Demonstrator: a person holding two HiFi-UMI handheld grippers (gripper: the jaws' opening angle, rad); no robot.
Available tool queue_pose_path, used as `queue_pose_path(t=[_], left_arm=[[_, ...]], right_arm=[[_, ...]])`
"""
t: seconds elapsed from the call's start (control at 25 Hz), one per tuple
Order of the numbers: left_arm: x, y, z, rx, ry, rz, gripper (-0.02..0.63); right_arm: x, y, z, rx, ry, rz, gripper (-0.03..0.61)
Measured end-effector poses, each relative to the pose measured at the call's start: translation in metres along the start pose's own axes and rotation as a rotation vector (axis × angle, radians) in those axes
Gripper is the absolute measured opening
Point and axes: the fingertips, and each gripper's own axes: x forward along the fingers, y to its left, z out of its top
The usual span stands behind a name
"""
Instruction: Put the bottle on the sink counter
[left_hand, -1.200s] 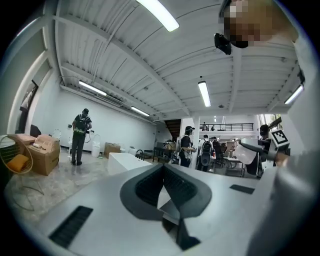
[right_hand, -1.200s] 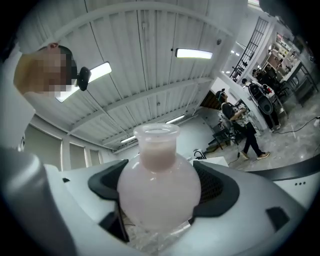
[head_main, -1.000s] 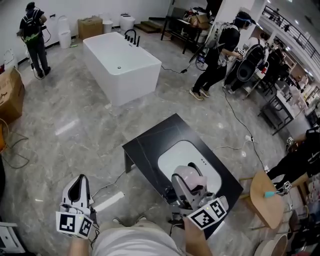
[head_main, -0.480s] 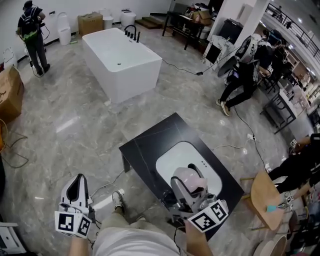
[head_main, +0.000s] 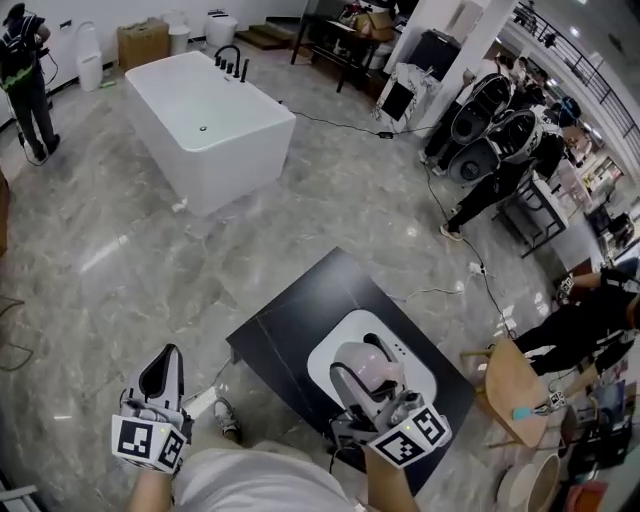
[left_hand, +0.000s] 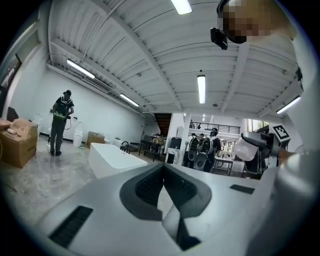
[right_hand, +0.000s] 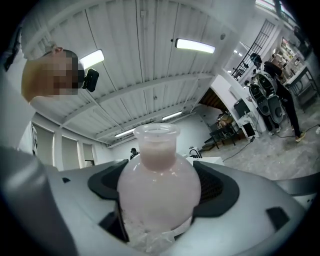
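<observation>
- Right gripper view: the right gripper (right_hand: 160, 197) is clamped on the pale pink bottle (right_hand: 158, 170), its pads pressed on the round belly and the neck pointing up the frame
- Left gripper view: the left gripper (left_hand: 164, 186) has its jaws together, holding nothing
- Head view: the bottle is low centre, above the white basin (head_main: 418, 372) in the black sink counter (head_main: 285, 325); the left gripper is lower left, off the counter; a white bathtub (head_main: 205, 120) stands upper left, well apart
</observation>
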Motion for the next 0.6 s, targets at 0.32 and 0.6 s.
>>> queue_pose_path(t=[0.32, 0.6], left_arm=[[0.078, 0.031, -0.003, -0.024, 0.026, -0.120, 0.014], [0.119, 0.026, 0.005, 0.005, 0.027, -0.106, 0.014]], right_arm=[[0.055, -0.025, -0.018, -0.017, 0.022, -0.092, 0.399], [0.087, -0.052, -0.029, -0.025, 0.062, -0.063, 0.399]])
